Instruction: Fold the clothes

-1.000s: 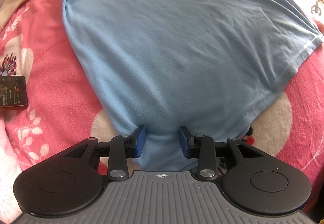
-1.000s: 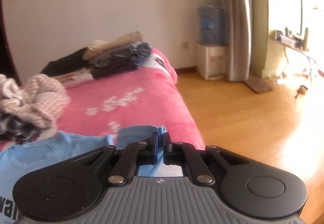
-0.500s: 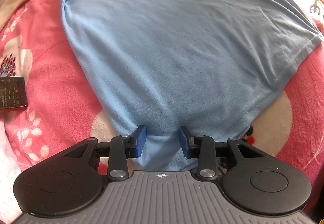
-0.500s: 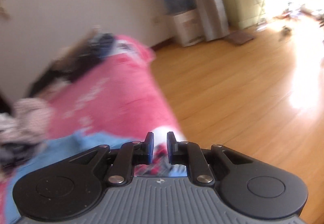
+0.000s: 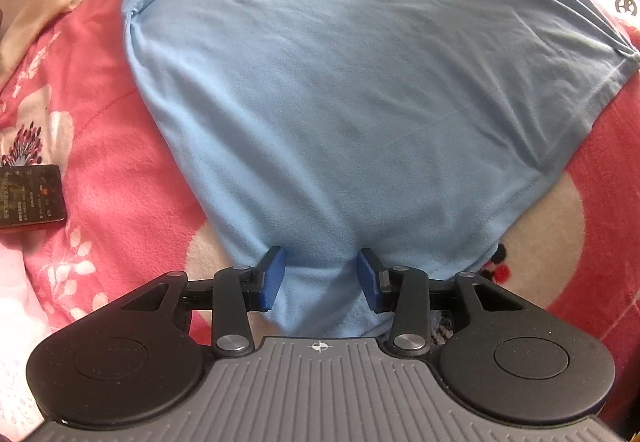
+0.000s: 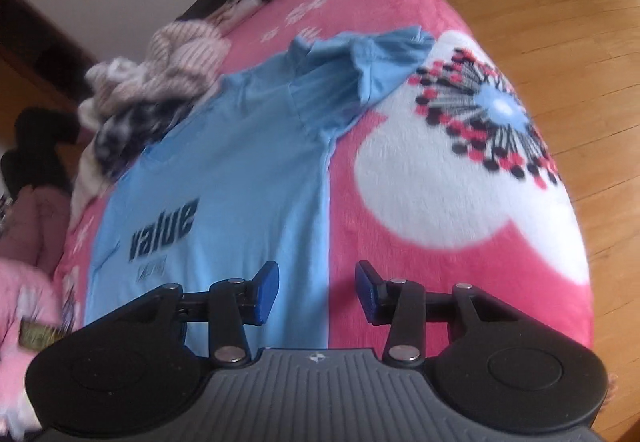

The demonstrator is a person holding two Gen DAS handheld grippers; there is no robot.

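Observation:
A light blue T-shirt (image 5: 352, 90) with dark "value" lettering lies spread face up on a pink blanket. My left gripper (image 5: 321, 276) is open at the shirt's bottom hem, its blue pads on either side of a bunched bit of fabric. In the right wrist view the same T-shirt (image 6: 240, 170) stretches away, its near sleeve (image 6: 380, 58) crumpled at the far end. My right gripper (image 6: 317, 292) hovers open above the shirt's right side edge, holding nothing.
The pink blanket (image 6: 420, 178) with white and flower patches covers the bed. A dark phone (image 5: 28, 202) lies left of the shirt. A pile of knitted and dark clothes (image 6: 160, 74) sits by the shirt's collar end. Wooden floor (image 6: 560, 22) lies off the bed's right side.
My right gripper has let go of the sleeve, opened wide and swung back along the shirt's side. The left gripper stays open at the hem.

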